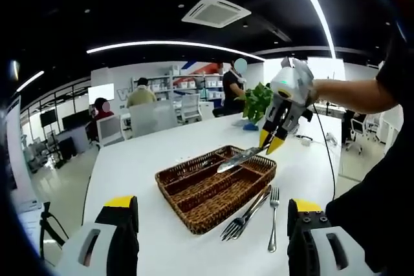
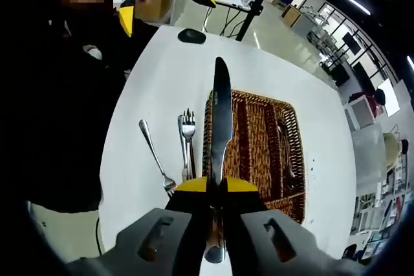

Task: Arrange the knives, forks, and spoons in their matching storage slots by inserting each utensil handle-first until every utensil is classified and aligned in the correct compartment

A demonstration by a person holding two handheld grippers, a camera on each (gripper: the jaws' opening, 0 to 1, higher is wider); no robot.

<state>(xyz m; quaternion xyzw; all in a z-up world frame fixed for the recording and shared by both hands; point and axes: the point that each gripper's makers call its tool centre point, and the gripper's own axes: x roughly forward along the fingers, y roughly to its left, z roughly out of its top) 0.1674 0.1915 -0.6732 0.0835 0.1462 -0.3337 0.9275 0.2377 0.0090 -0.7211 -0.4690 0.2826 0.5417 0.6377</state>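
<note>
Early in the sort, by the look of it. Right tool (image 2: pixel 215 189) clamped on a table knife (image 2: pixel 220 121), held above the wicker cutlery tray (image 1: pixel 194 193) on the white tabletop (image 1: pixel 149 153), blade pointing away from the tool. Left tool (image 1: pixel 210 221) wide apart, holding nothing, hanging back from the tray. One utensil, type unclear, already in a far slot. Three forks (image 2: pixel 186 135) lying just beside the tray, not yet slotted.
</note>
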